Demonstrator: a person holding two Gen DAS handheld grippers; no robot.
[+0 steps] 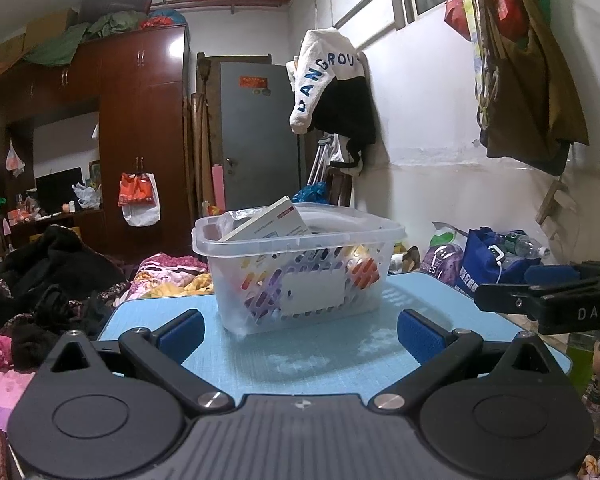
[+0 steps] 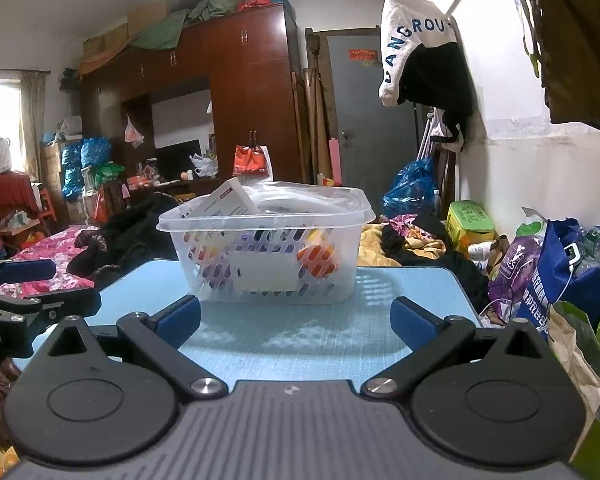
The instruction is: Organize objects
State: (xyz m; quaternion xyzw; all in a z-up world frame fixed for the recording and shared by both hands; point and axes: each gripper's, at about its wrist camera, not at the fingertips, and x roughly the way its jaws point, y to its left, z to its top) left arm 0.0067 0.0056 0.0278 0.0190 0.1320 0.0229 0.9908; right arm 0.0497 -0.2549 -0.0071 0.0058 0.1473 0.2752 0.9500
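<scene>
A clear plastic basket with slotted sides stands on a light blue table. It holds a white box leaning at its left, plus orange and purple items. My left gripper is open and empty, just in front of the basket. My right gripper is open and empty, also in front of the basket; the white box shows there too. The right gripper shows at the right edge of the left wrist view. The left gripper shows at the left edge of the right wrist view.
A bed with pink bedding and dark clothes lies left of the table. Bags and bottles pile up to the right by the wall. A wardrobe and grey door stand behind.
</scene>
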